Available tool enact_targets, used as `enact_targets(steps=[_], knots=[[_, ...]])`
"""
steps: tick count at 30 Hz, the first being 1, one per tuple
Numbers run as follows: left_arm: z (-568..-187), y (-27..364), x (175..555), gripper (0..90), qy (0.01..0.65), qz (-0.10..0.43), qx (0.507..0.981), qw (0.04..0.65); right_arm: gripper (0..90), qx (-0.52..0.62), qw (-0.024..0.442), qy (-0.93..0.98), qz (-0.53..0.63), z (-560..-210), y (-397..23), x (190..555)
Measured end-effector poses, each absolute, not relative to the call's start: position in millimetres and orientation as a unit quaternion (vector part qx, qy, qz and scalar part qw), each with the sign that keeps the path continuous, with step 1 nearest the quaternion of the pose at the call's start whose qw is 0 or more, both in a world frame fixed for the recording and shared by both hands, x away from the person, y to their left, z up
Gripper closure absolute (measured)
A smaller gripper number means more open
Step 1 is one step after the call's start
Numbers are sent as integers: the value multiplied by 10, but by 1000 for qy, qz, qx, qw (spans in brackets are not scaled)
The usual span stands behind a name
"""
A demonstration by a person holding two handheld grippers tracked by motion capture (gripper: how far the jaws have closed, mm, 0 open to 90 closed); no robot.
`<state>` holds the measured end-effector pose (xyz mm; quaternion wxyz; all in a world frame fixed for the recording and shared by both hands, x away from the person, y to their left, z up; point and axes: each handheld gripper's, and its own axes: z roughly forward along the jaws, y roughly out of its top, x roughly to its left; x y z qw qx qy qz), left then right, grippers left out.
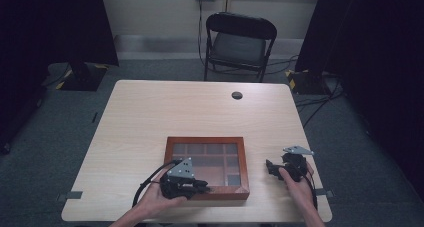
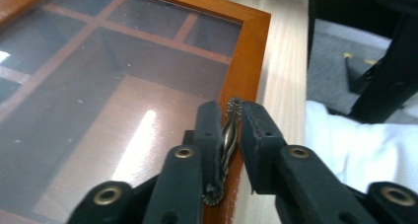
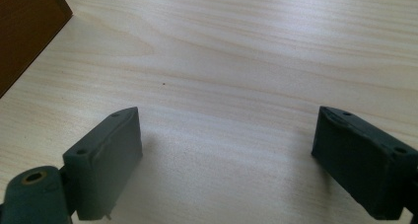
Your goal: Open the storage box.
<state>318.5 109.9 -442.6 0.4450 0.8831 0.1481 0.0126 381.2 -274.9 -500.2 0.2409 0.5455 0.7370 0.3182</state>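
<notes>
Left hand-held gripper point(image 2: 230, 135), mine, pinching the twisted brass handle point(image 2: 227, 140) on the near edge of the glass-lidded wooden display box point(image 1: 207, 168), near the counter point(image 1: 150, 112) front; right hand-held gripper point(image 3: 226, 160), spread wide, over bare counter.

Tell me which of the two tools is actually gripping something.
The left tool: its jaws are closed on the twisted metal handle at the front edge of the wooden glass-lidded box. The right tool is open over bare table.

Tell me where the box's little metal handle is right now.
In the left gripper view, the twisted metal handle sits on the wooden box's front edge, pinched by the left gripper.
</notes>
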Motion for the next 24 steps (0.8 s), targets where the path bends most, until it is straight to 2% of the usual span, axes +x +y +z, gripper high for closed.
enact_targets(steps=[4, 8, 14, 18, 24], knots=[[-4415, 1074, 3142, 798, 135, 37, 888, 438, 105, 546, 241, 737, 318, -5002, -2750, 3812], [-4413, 1067, 3144, 808, 131, 35, 888, 438, 105, 545, 241, 737, 318, -5002, -2749, 3812], [-4419, 1090, 3207, 812, 141, 7, 885, 443, 108, 539, 239, 741, 320, -5002, -2746, 3813], [-4425, 1097, 3235, 813, 150, -10, 881, 448, 143, 531, 236, 746, 324, -4993, -2746, 3805], [-4421, 1116, 3269, 814, 162, -29, 872, 461, 173, 513, 210, 762, 336, -4957, -2708, 3791]])
